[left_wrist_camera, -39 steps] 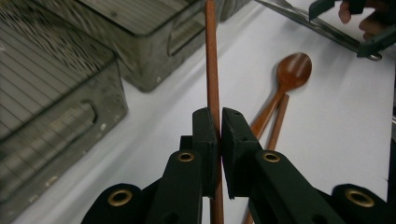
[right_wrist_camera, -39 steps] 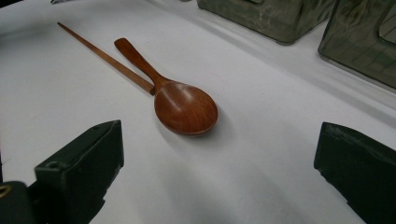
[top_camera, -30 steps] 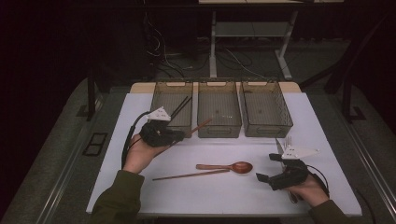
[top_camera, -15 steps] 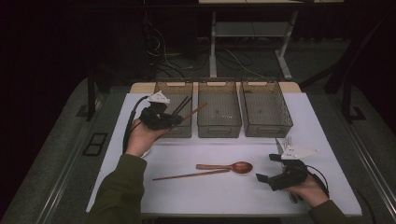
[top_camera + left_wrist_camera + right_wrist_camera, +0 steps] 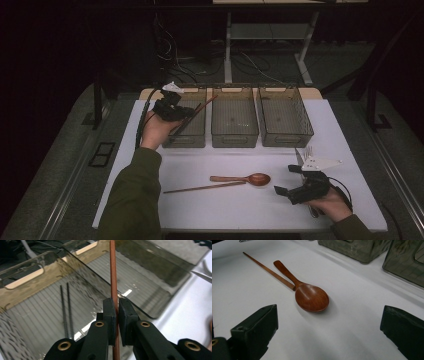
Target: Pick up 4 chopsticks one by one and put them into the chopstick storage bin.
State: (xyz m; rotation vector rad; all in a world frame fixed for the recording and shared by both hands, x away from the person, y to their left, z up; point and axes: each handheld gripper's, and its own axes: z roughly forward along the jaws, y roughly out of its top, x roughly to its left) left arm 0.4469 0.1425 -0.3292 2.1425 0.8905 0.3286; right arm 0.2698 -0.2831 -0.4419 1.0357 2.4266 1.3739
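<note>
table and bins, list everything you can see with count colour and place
table: 1, white top
bins: 3, smoky clear, in a row at the far edge
black chopsticks: 2, inside the left bin
held chopstick: 1, reddish wood, over the left bin
loose chopstick: 1, reddish wood, on the table by the spoon
spoon: 1, reddish wood, mid table
left gripper: black, clamped on the held chopstick
right gripper: black, open, right of the spoon

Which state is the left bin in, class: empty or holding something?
Holding something: two thin dark sticks lie on the left bin floor.
</note>
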